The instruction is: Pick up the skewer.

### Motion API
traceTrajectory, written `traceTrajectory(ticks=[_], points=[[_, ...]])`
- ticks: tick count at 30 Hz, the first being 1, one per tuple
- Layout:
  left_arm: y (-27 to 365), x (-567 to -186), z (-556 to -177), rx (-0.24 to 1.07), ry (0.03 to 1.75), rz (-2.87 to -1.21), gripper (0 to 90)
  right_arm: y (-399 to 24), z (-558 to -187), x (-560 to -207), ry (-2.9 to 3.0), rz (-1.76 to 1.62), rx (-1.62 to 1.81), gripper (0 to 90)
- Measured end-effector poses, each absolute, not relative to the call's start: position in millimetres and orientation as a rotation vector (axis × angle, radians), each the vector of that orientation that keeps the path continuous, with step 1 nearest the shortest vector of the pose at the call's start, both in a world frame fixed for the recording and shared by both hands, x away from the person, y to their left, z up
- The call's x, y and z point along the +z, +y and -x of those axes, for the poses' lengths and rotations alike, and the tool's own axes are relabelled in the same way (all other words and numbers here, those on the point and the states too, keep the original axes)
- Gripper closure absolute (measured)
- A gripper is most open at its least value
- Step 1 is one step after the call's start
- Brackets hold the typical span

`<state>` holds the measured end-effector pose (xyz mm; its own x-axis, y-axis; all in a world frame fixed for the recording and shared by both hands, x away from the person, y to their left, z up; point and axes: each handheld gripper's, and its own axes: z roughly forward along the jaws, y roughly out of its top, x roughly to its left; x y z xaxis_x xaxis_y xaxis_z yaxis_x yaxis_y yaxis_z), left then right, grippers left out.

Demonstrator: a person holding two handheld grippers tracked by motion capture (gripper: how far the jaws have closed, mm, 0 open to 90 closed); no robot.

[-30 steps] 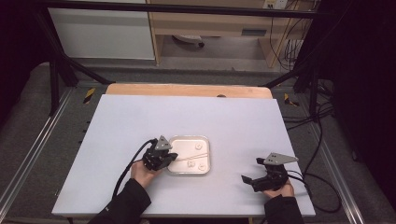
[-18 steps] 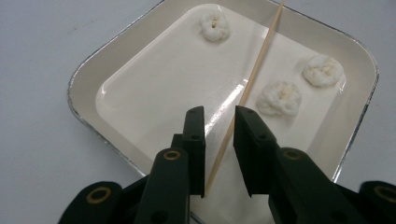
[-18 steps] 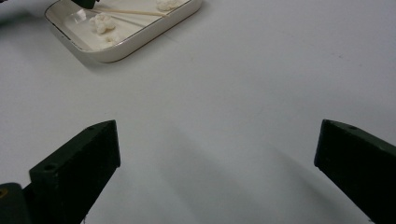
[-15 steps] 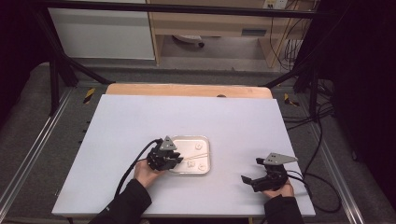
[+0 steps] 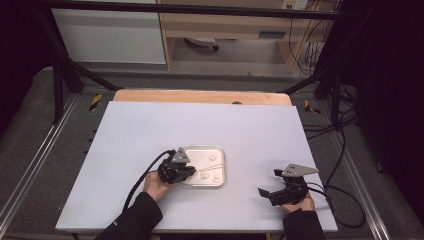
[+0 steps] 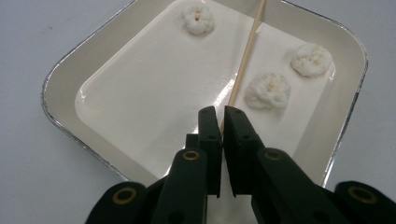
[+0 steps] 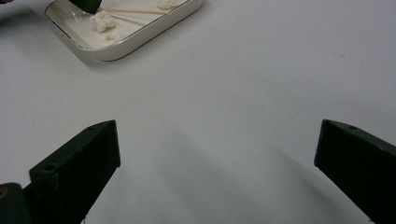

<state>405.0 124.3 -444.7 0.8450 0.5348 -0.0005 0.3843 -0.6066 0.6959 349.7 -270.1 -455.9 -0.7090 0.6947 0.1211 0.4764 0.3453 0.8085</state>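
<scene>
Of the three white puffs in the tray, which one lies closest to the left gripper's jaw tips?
The puff right beside the wooden stick, just past the left gripper. The other two lie farther off near the tray's far side.

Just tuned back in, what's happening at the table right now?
A person is working with a tool in each hand at a white table. The left tool is shut on a thin wooden skewer that lies across a shallow metal tray. Three small white puffy pieces sit in the tray, none of them on the skewer. The right tool is open and holds nothing, off to the right of the tray over bare table.
</scene>
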Motion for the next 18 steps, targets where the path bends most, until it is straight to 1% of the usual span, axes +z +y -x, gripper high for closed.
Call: traceTrajectory(ticks=[1, 11, 18], points=[[124.3, -444.6, -404.8, 0.267, 0.661, -2.297, 88.0, -270.2, -349.7, -455.9, 2.366, -1.053, 1.295, 0.9], [125.1, -443.6, -403.4, 0.277, 0.653, -2.302, 88.5, -270.2, -349.7, -455.9, 2.367, -1.053, 1.294, 0.9], [127.4, -438.4, -400.4, 0.282, 0.674, -2.262, 88.6, -269.9, -349.7, -456.2, 2.367, -1.051, 1.293, 0.9]])
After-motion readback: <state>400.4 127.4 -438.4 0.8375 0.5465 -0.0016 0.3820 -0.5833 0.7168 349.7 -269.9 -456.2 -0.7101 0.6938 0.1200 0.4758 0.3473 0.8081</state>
